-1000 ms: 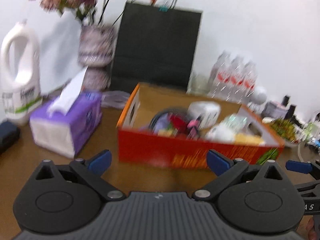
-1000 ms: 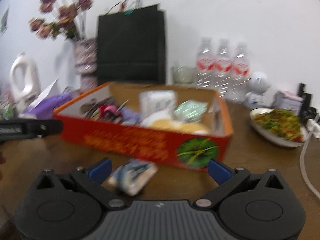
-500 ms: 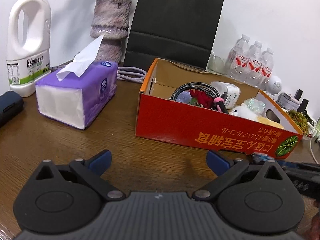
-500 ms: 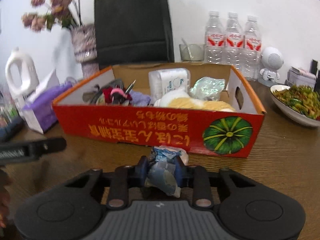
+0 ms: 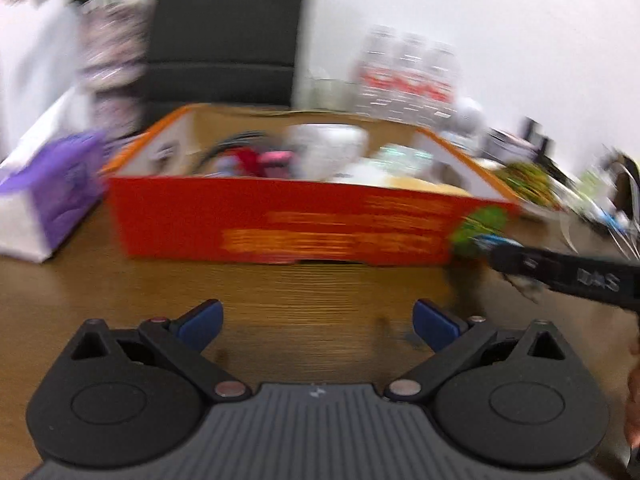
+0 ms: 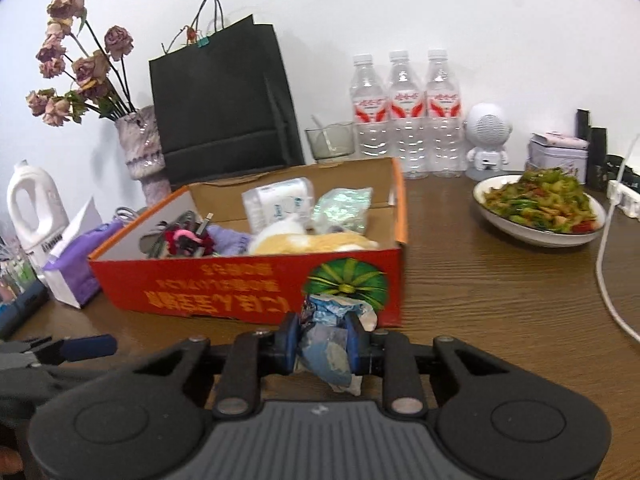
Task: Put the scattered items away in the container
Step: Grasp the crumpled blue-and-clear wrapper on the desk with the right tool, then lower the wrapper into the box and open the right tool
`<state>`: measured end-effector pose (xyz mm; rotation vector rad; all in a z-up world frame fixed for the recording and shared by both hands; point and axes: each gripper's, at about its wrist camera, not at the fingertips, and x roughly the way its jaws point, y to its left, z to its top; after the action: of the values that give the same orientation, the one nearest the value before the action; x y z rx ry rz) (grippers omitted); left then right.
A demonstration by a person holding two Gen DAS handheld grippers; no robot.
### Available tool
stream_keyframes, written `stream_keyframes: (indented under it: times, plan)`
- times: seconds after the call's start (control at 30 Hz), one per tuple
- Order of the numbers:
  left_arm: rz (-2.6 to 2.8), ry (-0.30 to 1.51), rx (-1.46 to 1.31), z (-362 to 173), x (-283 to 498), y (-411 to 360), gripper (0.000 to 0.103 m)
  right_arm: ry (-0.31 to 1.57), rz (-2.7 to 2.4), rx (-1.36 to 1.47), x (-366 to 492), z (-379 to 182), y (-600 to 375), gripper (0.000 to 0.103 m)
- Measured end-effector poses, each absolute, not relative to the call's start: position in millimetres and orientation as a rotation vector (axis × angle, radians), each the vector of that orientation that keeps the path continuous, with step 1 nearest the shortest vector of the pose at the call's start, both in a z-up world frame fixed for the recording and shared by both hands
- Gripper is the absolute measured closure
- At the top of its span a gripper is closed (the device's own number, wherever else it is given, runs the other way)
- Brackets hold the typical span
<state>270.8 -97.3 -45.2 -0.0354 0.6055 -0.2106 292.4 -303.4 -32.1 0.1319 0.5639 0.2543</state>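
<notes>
Both tongs before orange box (image 6: pixel 224 296): my right tongs (image 6: pixel 323 342) grip crumpled blue packet (image 6: pixel 326 350); left tongs (image 5: pixel 318 322) agape, empty; dish of greens (image 6: pixel 540 210) rightward.

— Red box (image 6: pixel 240 292), orange lettering, green pumpkin print. Blue-and-white crumpled wrapper (image 6: pixel 330 344) between blue-padded black tongs (image 6: pixel 323 340).

— Brown wood-grain desk (image 6: pixel 500 300). Far left, purple tissue pack (image 6: pixel 76 264); black bag (image 6: pixel 224 100); red-labelled clear bottles (image 6: pixel 406 108).

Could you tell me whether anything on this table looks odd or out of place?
Yes: the orange box has its printed lettering and pumpkin picture upside down, and the flowers in the vase are dried and drooping. The crumpled packet is outside the box, gripped by the right gripper.
</notes>
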Motion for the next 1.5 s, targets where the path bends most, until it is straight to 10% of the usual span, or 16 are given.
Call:
stream_keyframes:
  times: [0.33, 0.53, 1.5]
  plan:
    - [-0.224, 0.657, 0.064, -53, 278, -144, 0.039, 0.566, 0.264, 0.141, 284, -35, -330, 0.08]
    - [-0.307, 0.638, 0.115, -52, 272, -157, 0.09, 0.55, 0.286, 0.133, 279, -31, -327, 0.08]
    - [-0.251, 0.35, -0.102, 42, 304, -56, 0.09, 0.392, 0.395, 0.082, 302, 24, -247, 0.08]
